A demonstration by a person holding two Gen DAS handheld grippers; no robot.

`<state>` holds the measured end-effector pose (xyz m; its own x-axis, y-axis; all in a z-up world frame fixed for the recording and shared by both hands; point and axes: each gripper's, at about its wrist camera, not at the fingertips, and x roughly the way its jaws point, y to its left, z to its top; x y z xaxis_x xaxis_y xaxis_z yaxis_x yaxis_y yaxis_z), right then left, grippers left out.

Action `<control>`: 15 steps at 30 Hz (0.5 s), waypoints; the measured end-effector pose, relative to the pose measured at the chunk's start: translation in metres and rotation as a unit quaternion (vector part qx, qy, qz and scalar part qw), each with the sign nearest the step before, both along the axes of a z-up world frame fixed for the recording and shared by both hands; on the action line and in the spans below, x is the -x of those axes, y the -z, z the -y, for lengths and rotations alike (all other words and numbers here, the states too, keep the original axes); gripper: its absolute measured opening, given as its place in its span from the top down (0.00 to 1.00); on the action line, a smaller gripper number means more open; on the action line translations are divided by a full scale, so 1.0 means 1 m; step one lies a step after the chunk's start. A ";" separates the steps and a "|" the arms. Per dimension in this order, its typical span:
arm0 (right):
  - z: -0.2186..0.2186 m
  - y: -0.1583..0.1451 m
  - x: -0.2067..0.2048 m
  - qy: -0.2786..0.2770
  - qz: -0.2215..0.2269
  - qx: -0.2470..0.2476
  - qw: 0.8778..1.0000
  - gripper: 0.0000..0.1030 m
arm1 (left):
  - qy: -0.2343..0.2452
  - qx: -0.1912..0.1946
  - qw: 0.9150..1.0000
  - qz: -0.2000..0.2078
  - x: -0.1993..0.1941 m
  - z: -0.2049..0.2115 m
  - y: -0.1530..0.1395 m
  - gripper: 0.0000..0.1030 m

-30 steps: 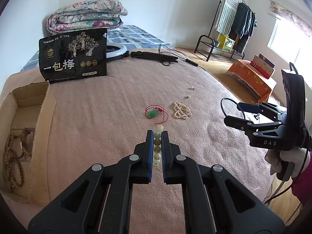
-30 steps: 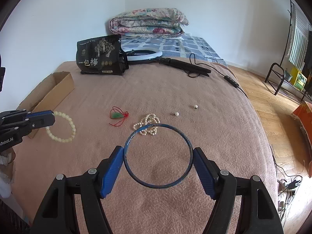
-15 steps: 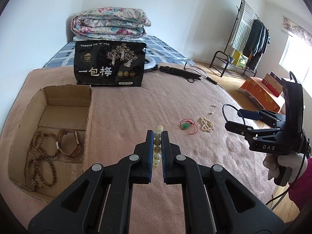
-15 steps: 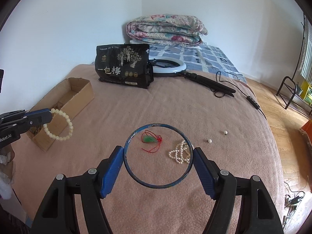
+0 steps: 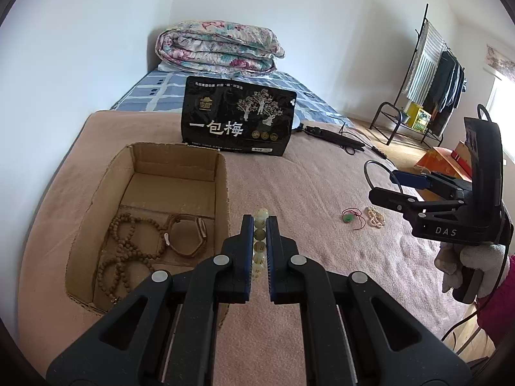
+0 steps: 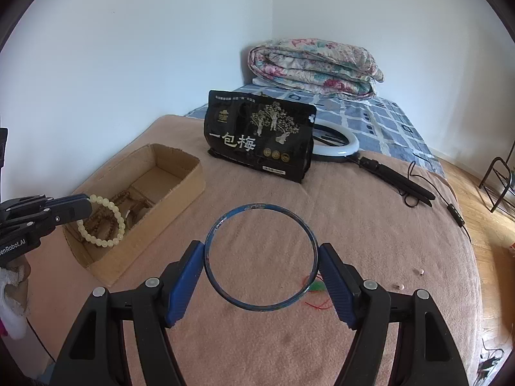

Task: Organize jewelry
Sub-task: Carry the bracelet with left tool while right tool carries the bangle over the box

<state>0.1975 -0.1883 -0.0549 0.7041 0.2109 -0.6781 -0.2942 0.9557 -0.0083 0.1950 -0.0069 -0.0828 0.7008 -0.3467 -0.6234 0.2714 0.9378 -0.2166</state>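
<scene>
My left gripper (image 5: 260,241) is clamped on a pale cream round-bead bracelet (image 6: 102,221), hanging just beside the near right wall of the open brown cardboard box (image 5: 222,173) at the bed's left edge. My right gripper (image 6: 261,268) grips a thin blue metal bangle (image 6: 261,255) across its width, above the pink bed blanket (image 5: 289,186). Brown wooden bead strands (image 5: 128,251) lie inside the box.

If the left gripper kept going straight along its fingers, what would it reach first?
Probably the right wall of the cardboard box, or the pink blanket just beside it. The left gripper, shut on the pale bead bracelet, points down near that wall; depth is unclear.
</scene>
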 end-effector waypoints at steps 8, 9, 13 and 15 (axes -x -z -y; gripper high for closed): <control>-0.039 -0.002 -0.020 -0.026 0.000 0.000 1.000 0.28 | -0.018 -0.003 1.000 0.001 0.002 -0.028 0.003 0.95; -0.044 -0.002 -0.024 -0.029 -0.001 0.000 1.000 0.28 | -0.019 -0.004 1.000 0.001 0.003 -0.031 0.004 0.95; -0.060 0.000 -0.036 -0.037 -0.003 -0.003 0.999 0.28 | -0.024 -0.006 1.000 0.001 0.003 -0.041 0.008 0.95; -0.069 0.002 -0.042 -0.041 -0.006 -0.006 0.999 0.28 | -0.027 -0.005 1.000 0.000 0.003 -0.046 0.010 0.95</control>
